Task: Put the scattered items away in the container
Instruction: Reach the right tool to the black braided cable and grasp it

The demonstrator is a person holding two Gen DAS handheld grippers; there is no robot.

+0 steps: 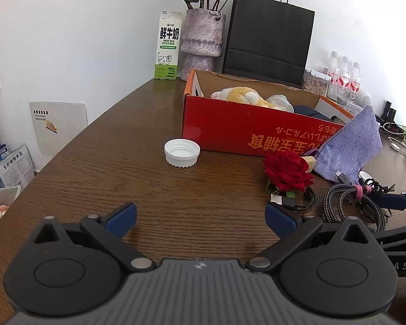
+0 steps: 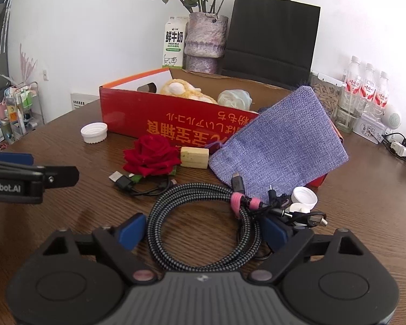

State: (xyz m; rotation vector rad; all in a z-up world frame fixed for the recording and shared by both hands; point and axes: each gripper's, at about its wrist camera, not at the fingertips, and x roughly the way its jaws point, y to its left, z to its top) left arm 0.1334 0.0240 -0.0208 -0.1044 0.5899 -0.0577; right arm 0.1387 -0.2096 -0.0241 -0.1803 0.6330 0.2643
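A brown wooden worktop [image 1: 176,205] carries an open red cardboard box [image 1: 246,130], the container, with a yellow plush toy [image 1: 243,96] and a crumpled pale bag [image 2: 235,98] already inside. In front of the box lie the loose items: a white ribbed lid [image 1: 182,152], a red fabric rose [image 2: 150,155], a small pale block [image 2: 194,157], a thin black cable [image 2: 138,185], and a purple woven pouch [image 2: 278,146] leaning against the box. The right tool [image 2: 203,231] stands wide open, one blue pad on each side of a coiled braided cable [image 2: 203,216] bound with a pink strap; the pads do not press on it. The left tool [image 1: 201,220] is also spread wide, over bare wood, with nothing between its pads. Behind the box stand a milk carton [image 1: 167,46], a vase of dried flowers [image 1: 203,38] and a black paper bag [image 1: 268,46].
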